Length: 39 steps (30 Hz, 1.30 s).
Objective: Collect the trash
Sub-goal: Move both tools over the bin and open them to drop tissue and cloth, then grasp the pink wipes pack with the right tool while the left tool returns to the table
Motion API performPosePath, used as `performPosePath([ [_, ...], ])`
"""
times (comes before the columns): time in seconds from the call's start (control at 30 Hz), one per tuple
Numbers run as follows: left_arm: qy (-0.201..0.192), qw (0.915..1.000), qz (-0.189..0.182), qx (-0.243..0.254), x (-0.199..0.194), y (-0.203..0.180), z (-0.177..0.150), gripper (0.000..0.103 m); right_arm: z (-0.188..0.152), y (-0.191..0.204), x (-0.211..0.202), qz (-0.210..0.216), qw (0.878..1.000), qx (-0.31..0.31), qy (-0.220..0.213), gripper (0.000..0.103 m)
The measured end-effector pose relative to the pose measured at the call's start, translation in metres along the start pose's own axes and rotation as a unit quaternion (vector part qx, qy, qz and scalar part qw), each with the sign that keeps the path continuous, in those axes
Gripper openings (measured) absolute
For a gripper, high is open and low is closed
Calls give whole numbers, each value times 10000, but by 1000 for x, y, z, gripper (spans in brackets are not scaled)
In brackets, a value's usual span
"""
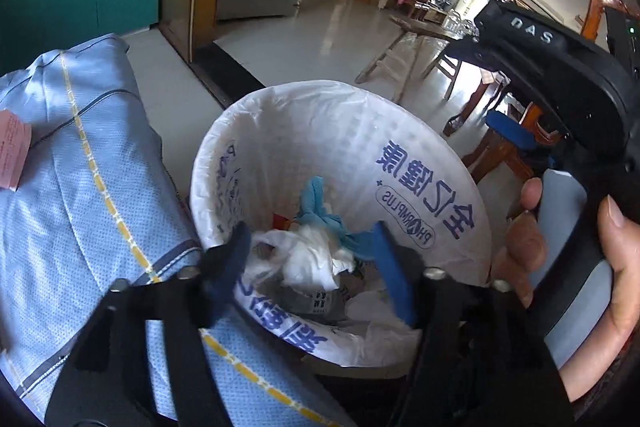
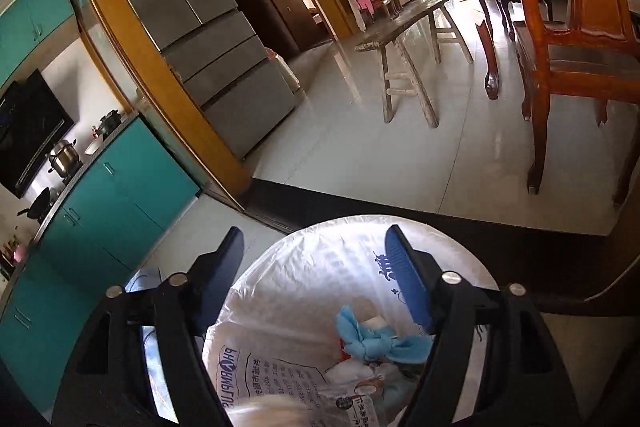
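Trash bin [image 1: 340, 163] sits low on the floor, right under both grippers, so things can fall into it. A white bag [image 1: 400, 131] with blue writing lines it, and the bag's edge folds over the rim, which I think keeps the bag from slipping down inside.

Just to the left of the left gripper [image 1: 312, 259] lies a big light blue cloth [image 1: 92, 207] with yellow and dark stripes. It touches the side of the bin. A small pink paper [image 1: 14, 151] rests on the cloth, further left. It may be trash too, but I cannot tell.

The left gripper hangs over the near side of the bin and points down into it. Its jaws stand wide and nothing is between them. The right gripper [image 2: 316, 279] is over the bin too, with its jaws wide and empty. A hand [image 1: 600, 275] holds its grey handle off to the right of the left gripper. Both grippers look empty, likely because their load is dropped.

Inside the bin, below the jaws, is the trash. A crumpled white tissue [image 1: 316, 259] lies in the middle. A twisted blue rag [image 2: 372, 339] lies on top, beside the tissue. Printed plastic wrap sits under them, nearer the grippers. A small red bit peeks out past the tissue, and I cannot tell what it is.
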State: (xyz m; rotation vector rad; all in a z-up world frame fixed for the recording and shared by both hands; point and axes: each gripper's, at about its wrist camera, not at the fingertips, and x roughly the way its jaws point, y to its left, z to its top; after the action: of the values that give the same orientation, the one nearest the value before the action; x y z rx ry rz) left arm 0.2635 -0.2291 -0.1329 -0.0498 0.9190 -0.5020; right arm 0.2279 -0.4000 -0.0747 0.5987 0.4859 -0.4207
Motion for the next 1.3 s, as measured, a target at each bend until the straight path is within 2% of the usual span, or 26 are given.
performPosePath([
  [0.1,-83,9996,116,-240,-11,15,-2,84,-1,2,4,46,9999,-91,119,74],
  [0.17,-293,9972,601,-345,-32,30,-5,84,-3,6,5,89,9997,-167,129,74],
  [0.23,-573,9905,1162,-460,-54,50,-9,84,-6,15,6,155,9993,-301,140,74],
  [0.33,-1019,9676,2117,-923,-97,92,-18,84,-14,36,10,324,9970,-639,282,75],
  [0.37,-1135,9585,2374,-1099,-109,106,-21,84,-17,43,12,385,9958,-755,348,75],
  [0.4,-1270,9453,2693,-1328,-124,123,-24,84,-21,52,14,464,9940,-898,422,75],
  [0.5,-1302,9209,3234,-1745,-148,165,-28,90,-39,89,17,840,9829,-1483,694,77],
  [0.53,-1235,9173,3301,-1853,-151,176,-29,90,-44,98,18,952,9792,-1628,749,78],
  [0.6,-1162,9146,3277,-2063,-156,193,-32,90,-60,137,20,1343,9626,-2174,904,80],
  [0.67,-1072,9158,3166,-2225,-157,203,-38,90,-78,185,26,1857,9371,-2722,1150,80],
  [0.7,-1032,9179,3096,-2260,-158,204,-42,90,-89,208,28,2144,9214,-2970,1295,80],
  [0.73,-1023,9196,3071,-2225,-162,204,-47,90,-105,237,29,2491,8975,-3341,1443,80],
  [0.83,-940,9210,3196,-2020,-177,202,-63,90,-142,298,17,3008,8480,-4165,1306,81],
  [0.9,-894,9200,3227,-2038,-186,203,-75,90,-160,322,16,3329,8245,-4356,1399,86],
  [0.93,-877,9199,3207,-2076,-186,211,-78,90,-167,329,20,3483,8143,-4360,1597,86],
  [0.97,-855,9194,3201,-2120,-188,214,-80,90,-180,336,28,3630,7987,-4375,1974,86],
  [1.07,-841,9159,3245,-2209,-194,220,-88,90,-203,343,42,3547,7754,-4619,2443,86],
  [1.17,-834,9132,3251,-2313,-200,227,-96,90,-207,341,42,3588,7604,-4791,2519,86],
  [1.3,-853,9115,3183,-2461,-204,234,-105,90,-214,327,37,3484,7347,-5138,2737,86],
])
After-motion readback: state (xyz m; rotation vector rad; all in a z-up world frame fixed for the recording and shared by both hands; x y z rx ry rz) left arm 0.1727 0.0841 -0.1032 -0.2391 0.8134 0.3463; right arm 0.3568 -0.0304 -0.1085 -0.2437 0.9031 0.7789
